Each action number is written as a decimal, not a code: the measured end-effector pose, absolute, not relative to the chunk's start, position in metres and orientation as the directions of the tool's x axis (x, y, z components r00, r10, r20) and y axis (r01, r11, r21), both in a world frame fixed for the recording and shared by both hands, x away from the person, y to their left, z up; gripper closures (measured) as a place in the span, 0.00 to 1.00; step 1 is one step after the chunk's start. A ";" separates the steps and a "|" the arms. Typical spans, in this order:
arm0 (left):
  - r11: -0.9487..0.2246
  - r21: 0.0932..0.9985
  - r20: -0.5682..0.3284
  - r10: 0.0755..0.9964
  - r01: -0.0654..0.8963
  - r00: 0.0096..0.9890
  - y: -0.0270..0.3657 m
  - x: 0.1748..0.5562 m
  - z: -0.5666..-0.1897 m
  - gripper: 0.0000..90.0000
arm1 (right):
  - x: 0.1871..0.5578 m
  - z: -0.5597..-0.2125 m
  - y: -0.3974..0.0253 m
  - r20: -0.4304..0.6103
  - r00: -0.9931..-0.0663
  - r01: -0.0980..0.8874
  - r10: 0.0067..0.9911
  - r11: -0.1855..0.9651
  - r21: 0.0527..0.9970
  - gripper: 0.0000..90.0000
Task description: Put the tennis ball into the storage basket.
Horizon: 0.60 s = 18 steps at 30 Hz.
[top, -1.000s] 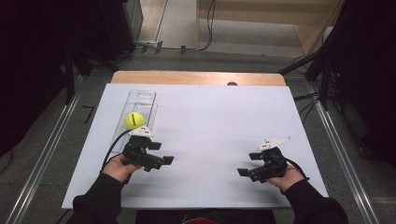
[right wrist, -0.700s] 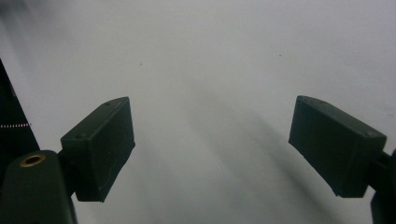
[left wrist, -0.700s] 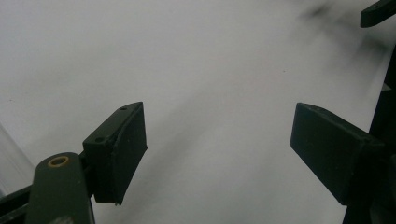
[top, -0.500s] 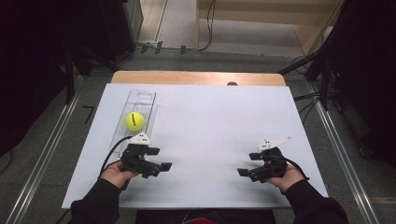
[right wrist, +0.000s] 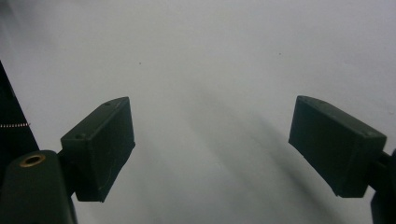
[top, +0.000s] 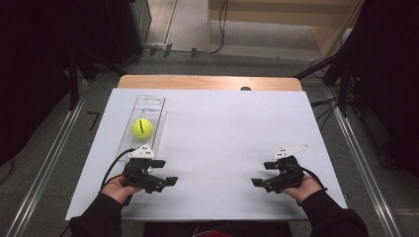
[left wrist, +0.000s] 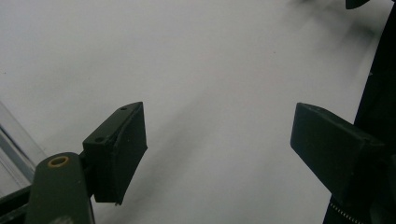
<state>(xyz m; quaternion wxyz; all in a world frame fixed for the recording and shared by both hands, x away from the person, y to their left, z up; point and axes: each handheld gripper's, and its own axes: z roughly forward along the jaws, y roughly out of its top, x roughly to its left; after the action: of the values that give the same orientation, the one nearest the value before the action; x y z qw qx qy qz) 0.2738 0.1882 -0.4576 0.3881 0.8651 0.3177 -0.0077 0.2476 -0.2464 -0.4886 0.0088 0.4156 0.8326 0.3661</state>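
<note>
Left tongs (top: 165, 181) nearer table (top: 222, 128) edge, empty.

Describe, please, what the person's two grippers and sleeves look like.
Both are black, boxy handheld tools. The left gripper carries a pale three-cornered plate and trails a black cable; the right gripper has a similar plate with a thin arm sticking out. Each ends in two flat, rectangular black jaws. The sleeves are black.
</note>
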 end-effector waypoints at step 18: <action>-0.502 0.666 -0.262 0.536 0.553 0.802 0.192 0.271 -0.458 0.22 | 0.248 -0.489 -0.246 0.291 -0.652 0.688 0.700 0.386 0.614 0.14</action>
<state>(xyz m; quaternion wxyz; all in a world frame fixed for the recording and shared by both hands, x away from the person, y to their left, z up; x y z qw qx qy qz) 0.2709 0.1921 -0.4583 0.3880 0.8664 0.3142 -0.0104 0.2475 -0.2457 -0.4890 0.0079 0.4168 0.8325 0.3649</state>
